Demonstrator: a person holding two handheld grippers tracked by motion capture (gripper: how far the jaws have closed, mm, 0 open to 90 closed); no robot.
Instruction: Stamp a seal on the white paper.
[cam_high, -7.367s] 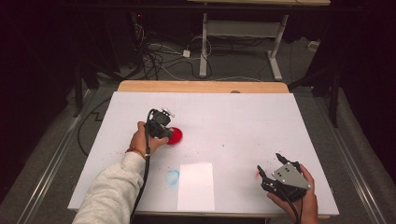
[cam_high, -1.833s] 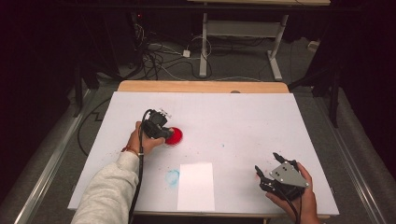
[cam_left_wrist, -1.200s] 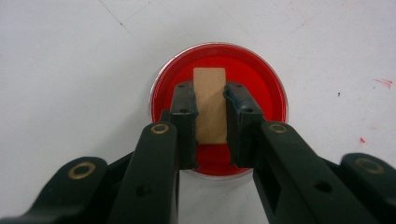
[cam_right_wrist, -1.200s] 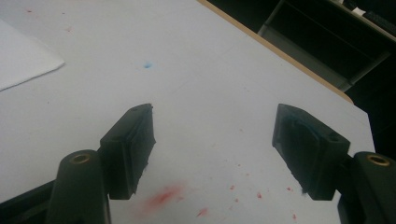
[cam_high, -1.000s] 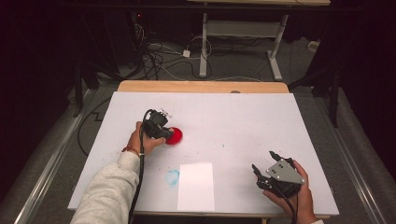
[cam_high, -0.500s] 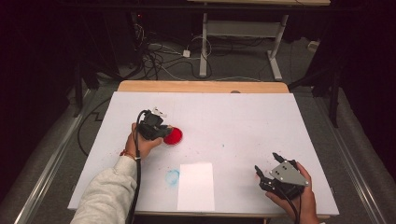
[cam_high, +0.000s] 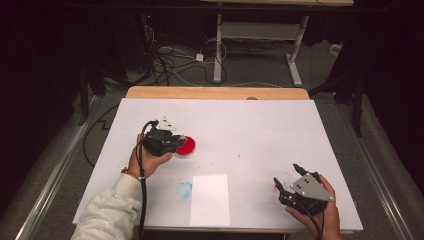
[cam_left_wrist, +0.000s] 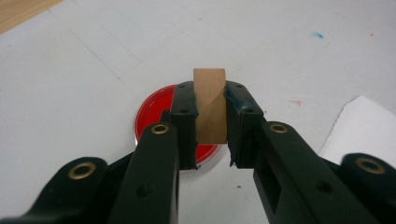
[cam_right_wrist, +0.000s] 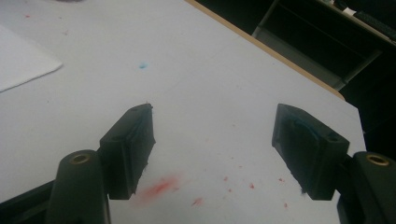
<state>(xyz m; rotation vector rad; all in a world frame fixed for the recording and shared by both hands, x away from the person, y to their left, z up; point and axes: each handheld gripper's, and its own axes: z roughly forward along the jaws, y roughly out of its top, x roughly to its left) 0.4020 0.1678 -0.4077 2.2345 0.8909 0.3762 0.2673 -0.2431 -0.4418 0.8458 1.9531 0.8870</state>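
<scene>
Now, entries by item:
Left gripper (cam_left_wrist: 210, 126): jaws clamped on a small wooden block (cam_left_wrist: 210, 105), pads pressed flat against its two sides; block upright between them, top edge clear above the pads.
Wooden block, position: held above the red dish (cam_left_wrist: 154, 119), which lies on the white table sheet (cam_left_wrist: 84, 70); whether block and dish touch cannot be told.
Left gripper, high view (cam_high: 172, 142): held in the left hand (cam_high: 147, 159), jaws pointing toward the red dish (cam_high: 186, 146) at centre-left of the table.
Right gripper (cam_right_wrist: 212, 149): jaws spread wide, nothing between the pads; bare sheet and red smears (cam_right_wrist: 159, 186) below.
Right gripper, high view (cam_high: 287, 182): in the right hand (cam_high: 315, 215) near the front right corner, well apart from the dish.
Left gripper view, extra: block's grain and grip; dish's glossy red inside and pale rim; corner of white paper (cam_left_wrist: 369, 126) at right.
Right gripper view, extra: bluish stain on one pad (cam_right_wrist: 303, 128); small blue speck (cam_right_wrist: 143, 66) on the sheet.
High view, extra: both hands at once; white paper (cam_high: 210, 199) near the front edge with a blue smudge (cam_high: 184, 189) just beside it; wooden strip (cam_high: 215, 93) along the far edge.
</scene>
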